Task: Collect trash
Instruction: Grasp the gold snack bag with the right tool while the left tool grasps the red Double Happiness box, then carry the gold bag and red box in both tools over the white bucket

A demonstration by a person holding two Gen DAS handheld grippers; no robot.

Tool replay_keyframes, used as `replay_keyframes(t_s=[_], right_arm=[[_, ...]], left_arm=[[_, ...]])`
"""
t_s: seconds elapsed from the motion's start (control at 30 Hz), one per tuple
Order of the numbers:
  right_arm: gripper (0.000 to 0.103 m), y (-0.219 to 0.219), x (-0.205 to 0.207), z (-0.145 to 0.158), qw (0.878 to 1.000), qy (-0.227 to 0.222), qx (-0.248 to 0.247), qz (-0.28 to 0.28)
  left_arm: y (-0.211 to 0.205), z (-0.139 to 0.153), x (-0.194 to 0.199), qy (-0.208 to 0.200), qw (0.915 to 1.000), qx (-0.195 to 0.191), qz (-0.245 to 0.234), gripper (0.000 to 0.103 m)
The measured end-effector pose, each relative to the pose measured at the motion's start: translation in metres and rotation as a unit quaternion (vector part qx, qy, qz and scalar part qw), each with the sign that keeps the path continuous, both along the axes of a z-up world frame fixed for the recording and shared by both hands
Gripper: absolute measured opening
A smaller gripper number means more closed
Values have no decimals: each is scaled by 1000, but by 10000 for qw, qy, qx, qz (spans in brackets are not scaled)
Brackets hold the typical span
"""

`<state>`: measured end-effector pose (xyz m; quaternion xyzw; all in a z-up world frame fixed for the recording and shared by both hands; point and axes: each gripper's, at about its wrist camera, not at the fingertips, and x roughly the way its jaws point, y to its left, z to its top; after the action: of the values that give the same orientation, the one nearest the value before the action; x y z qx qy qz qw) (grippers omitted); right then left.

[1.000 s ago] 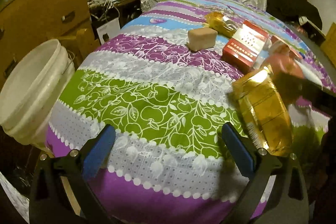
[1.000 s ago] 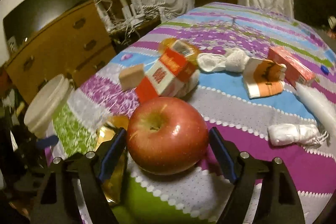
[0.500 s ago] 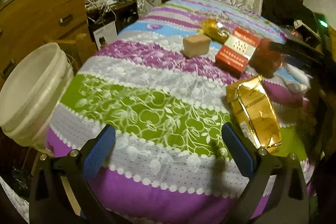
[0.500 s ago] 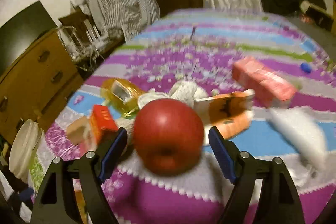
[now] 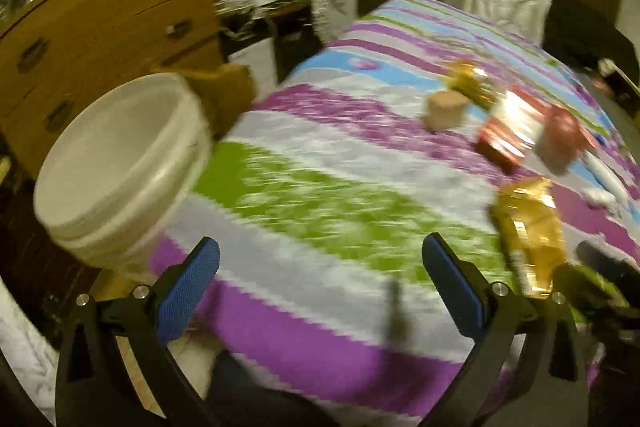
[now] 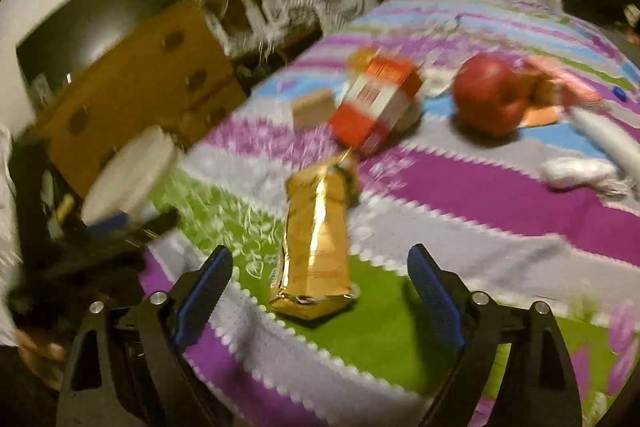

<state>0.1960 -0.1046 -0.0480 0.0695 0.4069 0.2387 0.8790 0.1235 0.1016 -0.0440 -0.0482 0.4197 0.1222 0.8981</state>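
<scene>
tabletop [image 6: 480, 195]: striped cloth, trash scattered
bucket [image 5: 120, 163]: white, beside left edge
gold wrapper [image 6: 316, 239]: lies just ahead of right hand-held gripper [image 6: 320, 291], open, empty
left hand-held gripper [image 5: 320, 275]: open, empty
risk: blurred motion, slick wrapper may slip

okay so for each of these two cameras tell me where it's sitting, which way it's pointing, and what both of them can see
Left wrist: on the left gripper, at the table's near edge, facing along the striped cloth, white bucket at left; its open blue-padded fingers show.
Right wrist: on the right gripper, over the near corner, facing the gold packet and apple; its open fingers show.
Shared: bucket, gold packet, red-and-white box, apple, wooden dresser.
</scene>
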Motion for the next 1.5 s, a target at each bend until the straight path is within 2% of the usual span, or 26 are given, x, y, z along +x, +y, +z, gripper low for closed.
replay_keyframes(t_s=[0.03,0.07,0.13,0.2,0.27,0.33,0.5,0.53,0.63,0.7,0.73,0.77,0.8,0.83,0.93,1.1,1.27,1.37,1.5], right_arm=[[42,9,5,-9,9998,96,-160,47],[38,13,11,-18,9994,240,-247,16],[32,3,3,-18,9996,221,188,-46],[32,-11,-11,-11,9993,80,312,-212],[32,-32,-27,-8,9975,80,501,-498],[32,-60,-41,-8,9922,176,877,-870],[32,-110,-63,-7,9802,200,1375,-1407],[32,-118,-65,-7,9783,181,1428,-1488],[32,-125,-64,-11,9787,166,1357,-1533],[32,-126,-63,-15,9775,208,1464,-1506],[32,-127,-62,-18,9766,229,1531,-1495],[32,-129,-63,-20,9761,227,1546,-1510],[32,-128,-63,-20,9760,224,1559,-1502],[32,-131,-63,-20,9759,216,1568,-1499],[32,-130,-66,-16,9765,132,1551,-1490],[32,-119,-72,-7,9800,26,1464,-1346],[32,-91,-70,-3,9862,4,1212,-1126],[32,-68,-70,-3,9917,-37,833,-979],[32,-40,-67,7,9954,-121,545,-783]], left_arm=[[7,1,-2,-14,10000,58,65,97],[12,3,-4,-41,10000,61,44,97],[13,10,-3,-148,9998,-17,-147,97],[2,17,4,-288,9977,-113,-597,97],[-20,24,24,-385,9905,-205,-1302,97],[-49,27,49,-501,9792,-216,-1956,97],[-106,23,102,-656,9502,-137,-3043,97],[-118,18,112,-592,9404,-92,-3349,97],[-142,-2,134,-446,9293,479,-3635,97],[-151,-13,143,-320,9222,655,-3797,97],[-153,-19,148,-203,9194,718,-3861,94],[-154,-23,150,-73,9185,744,-3883,68],[-154,-27,153,102,9175,747,-3906,57],[-151,-27,152,170,9189,746,-3870,57],[-134,-8,134,-119,9267,630,-3704,56],[-90,32,79,-351,9446,142,-3260,56],[-57,35,29,-144,9741,330,-2234,56],[-47,31,12,-170,9808,689,-1814,56],[-26,45,-3,-374,9871,689,-1399,56]])
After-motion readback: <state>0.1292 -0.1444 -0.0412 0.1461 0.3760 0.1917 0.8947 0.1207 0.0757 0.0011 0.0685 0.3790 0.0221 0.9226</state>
